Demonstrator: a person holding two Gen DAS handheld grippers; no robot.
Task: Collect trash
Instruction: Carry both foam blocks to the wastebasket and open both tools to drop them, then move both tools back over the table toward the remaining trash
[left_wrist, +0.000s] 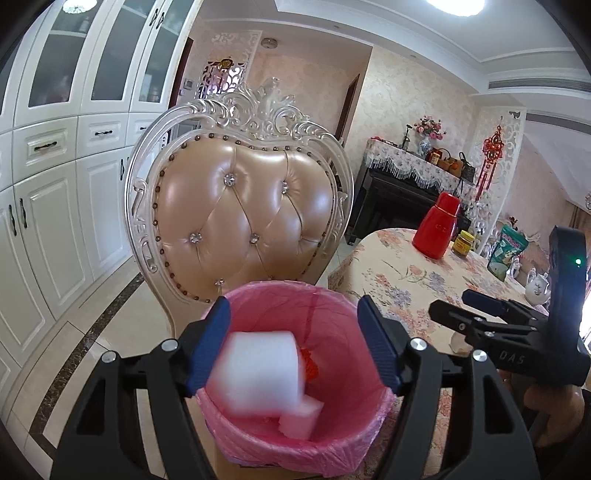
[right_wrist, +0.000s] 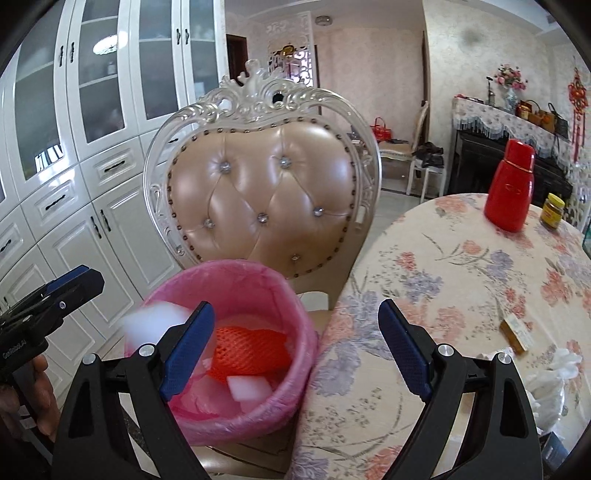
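A dining room with tall white cabinets (left_wrist: 44, 177) along the left wall and glossy floor tiles; a round table (right_wrist: 461, 288) under a flowered cloth fills the right side. Between them stands a chair (left_wrist: 243, 206) with a carved pearl-white frame and a heart-shaped, buttoned back of shiny beige leather.

On the chair seat, just beside the table edge, stands a round bin (left_wrist: 295, 387) lined with a thin, wrinkled pink plastic bag. The left gripper (left_wrist: 295, 347) hangs above the bin mouth with its blue ribbed fingers (left_wrist: 210, 347) spread apart. A white foam block (left_wrist: 262, 369), soft-edged and blurred, is between them but the pads do not seem to press it; its long axis lies roughly across the gap, a little tilted. Whether it touches the left pad I cannot tell. Below it in the bin lie a smaller white foam piece (left_wrist: 301, 417) and an orange foam fruit net (right_wrist: 251, 349), which lies flat and points left to right in the right wrist view.

The right gripper (right_wrist: 295, 347) is fully spread and empty, over the bin rim and the table edge.

On the table stand a red thermos flask (right_wrist: 509, 184), a small jar with a yellow lid (right_wrist: 552, 210), a flat small box (right_wrist: 515, 334) and crumpled white tissue (right_wrist: 554, 373). A green snack bag (left_wrist: 506, 254) stands farther back.
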